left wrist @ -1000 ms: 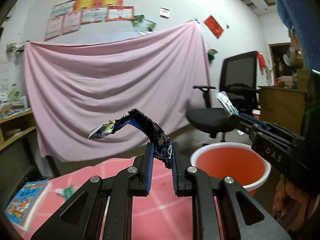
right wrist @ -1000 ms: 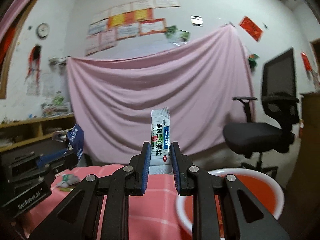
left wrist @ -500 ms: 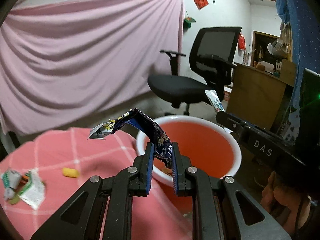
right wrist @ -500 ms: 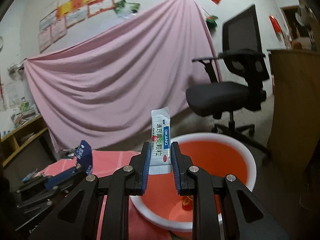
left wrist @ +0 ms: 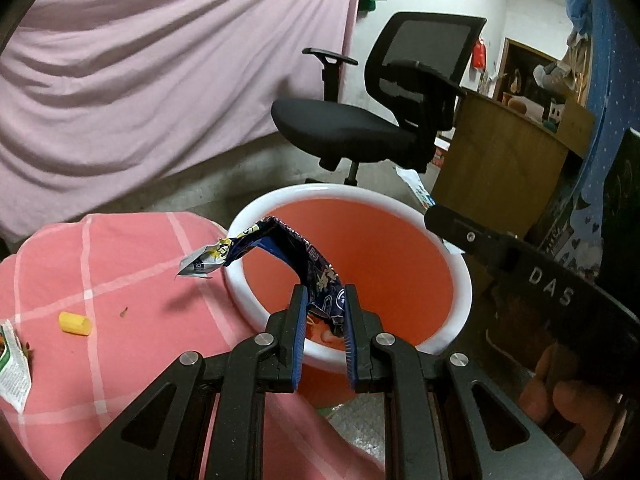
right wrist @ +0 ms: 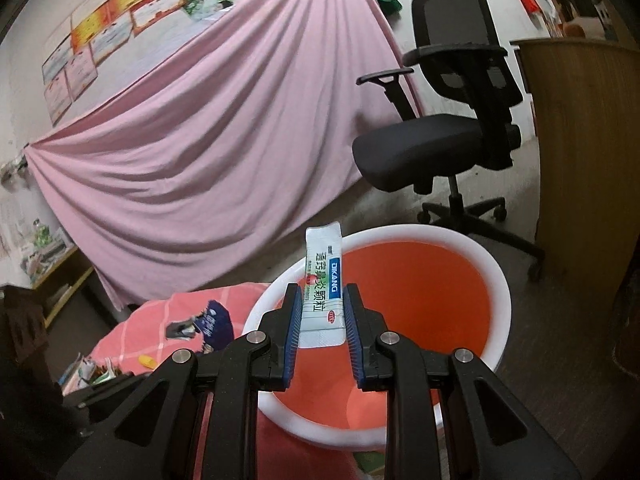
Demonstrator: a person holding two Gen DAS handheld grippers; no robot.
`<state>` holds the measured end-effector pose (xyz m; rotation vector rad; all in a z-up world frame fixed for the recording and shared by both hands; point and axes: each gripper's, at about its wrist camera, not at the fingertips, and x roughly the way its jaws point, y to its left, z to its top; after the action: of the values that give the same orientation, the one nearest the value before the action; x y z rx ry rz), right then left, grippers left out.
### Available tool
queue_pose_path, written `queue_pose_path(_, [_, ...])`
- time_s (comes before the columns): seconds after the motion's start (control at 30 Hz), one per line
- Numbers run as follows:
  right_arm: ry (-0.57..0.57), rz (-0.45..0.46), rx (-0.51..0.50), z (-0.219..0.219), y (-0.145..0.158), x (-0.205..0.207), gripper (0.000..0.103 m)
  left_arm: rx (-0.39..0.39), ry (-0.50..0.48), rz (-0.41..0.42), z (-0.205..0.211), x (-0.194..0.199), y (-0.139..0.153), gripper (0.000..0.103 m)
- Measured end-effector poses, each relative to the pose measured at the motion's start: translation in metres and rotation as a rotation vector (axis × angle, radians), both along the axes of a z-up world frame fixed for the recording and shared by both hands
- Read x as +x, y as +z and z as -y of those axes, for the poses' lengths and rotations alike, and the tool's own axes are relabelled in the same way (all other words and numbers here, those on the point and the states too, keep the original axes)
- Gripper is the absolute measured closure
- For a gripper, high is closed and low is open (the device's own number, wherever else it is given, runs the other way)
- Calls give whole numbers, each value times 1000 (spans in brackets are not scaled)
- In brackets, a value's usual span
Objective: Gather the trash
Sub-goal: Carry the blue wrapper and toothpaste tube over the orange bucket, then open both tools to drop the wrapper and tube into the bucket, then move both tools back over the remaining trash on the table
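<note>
A crumpled dark blue snack wrapper sticks up from my left gripper, which is shut on its lower end. It hangs over the near rim of an orange bucket with a white rim. My right gripper is shut on a white sachet with green and blue print, held upright above the bucket's near rim. In the right wrist view the blue wrapper shows at the lower left. Something small lies at the bucket's bottom, mostly hidden behind the left fingers.
A table under a pink checked cloth stands left of the bucket, with a small yellow piece and a green-white wrapper on it. A black office chair and a wooden cabinet stand behind. A hand grips the right tool.
Both grippers have swung right and tipped downward, from facing the pink sheet to hanging over the orange bucket. Each still grips its piece of trash.
</note>
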<state>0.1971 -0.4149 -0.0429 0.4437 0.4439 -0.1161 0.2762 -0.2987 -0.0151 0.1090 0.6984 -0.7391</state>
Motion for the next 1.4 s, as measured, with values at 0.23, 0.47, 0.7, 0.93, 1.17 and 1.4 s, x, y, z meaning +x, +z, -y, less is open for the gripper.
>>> queue_pose_path(0.23, [-7,-23,27,6,-4,1,83,13,8,-16,1,4,-5,75])
queue_pose_path(0.47, [-15,-47,29,8,-6,4,77,1,41,-18,-10,3,-4,75])
queue_pose_path(0.7, [-15,-46,24,7,-5,4,73,-12,90,-11,-28,4,0,75])
queue_pose_path(0.93, [4,-29,7,0,0,7,71,-40,143,13,-54,1,11,73])
queue_pose_path(1.17, [31,17,-31,-18,13,9,66,-68,217,50,-88,-2,25,73])
queue_pose_path(1.4, [55,112,-67,-50,28,11,56,-118,326,105,-134,-10,40,60])
